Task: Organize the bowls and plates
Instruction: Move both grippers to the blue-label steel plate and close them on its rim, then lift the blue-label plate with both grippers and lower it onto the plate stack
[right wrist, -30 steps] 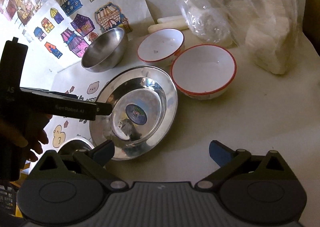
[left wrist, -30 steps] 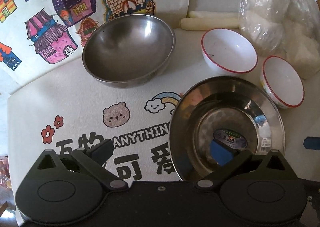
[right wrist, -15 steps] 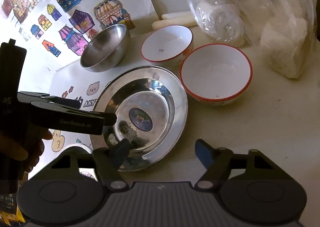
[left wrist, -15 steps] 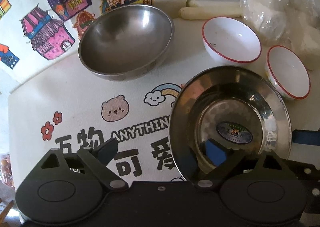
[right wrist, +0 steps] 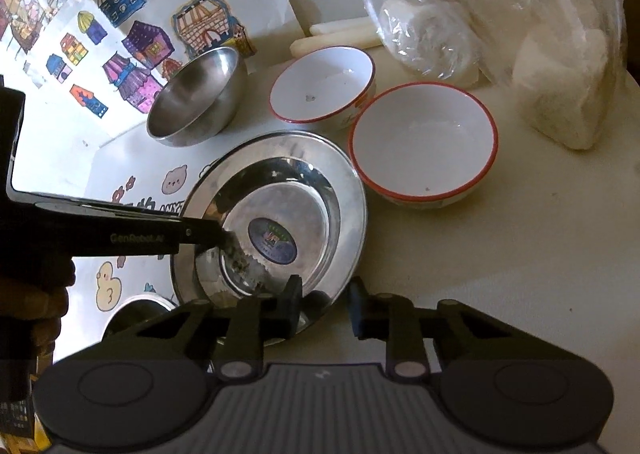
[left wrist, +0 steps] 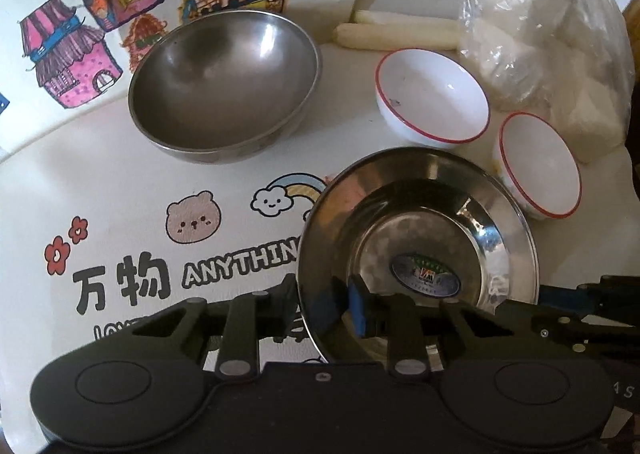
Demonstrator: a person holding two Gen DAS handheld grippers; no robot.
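A steel plate (left wrist: 420,221) with a sticker in its middle lies on the printed mat; it also shows in the right wrist view (right wrist: 280,213). My left gripper (left wrist: 324,306) is shut on the plate's near left rim. My right gripper (right wrist: 324,310) is shut on the plate's near right rim. A steel bowl (left wrist: 224,81) sits behind on the left, also in the right wrist view (right wrist: 196,97). Two white red-rimmed bowls (left wrist: 432,93) (left wrist: 540,165) stand at the right; they show in the right wrist view (right wrist: 324,85) (right wrist: 424,141).
A plastic bag of white blocks (left wrist: 540,33) stands at the back right, also in the right wrist view (right wrist: 500,13). Two pale sticks (left wrist: 396,33) lie by the wall. A house-print sheet (left wrist: 100,13) covers the back left.
Both grippers have gone from open to closed on the steel plate's near rim, left on the left side, right on the right side.
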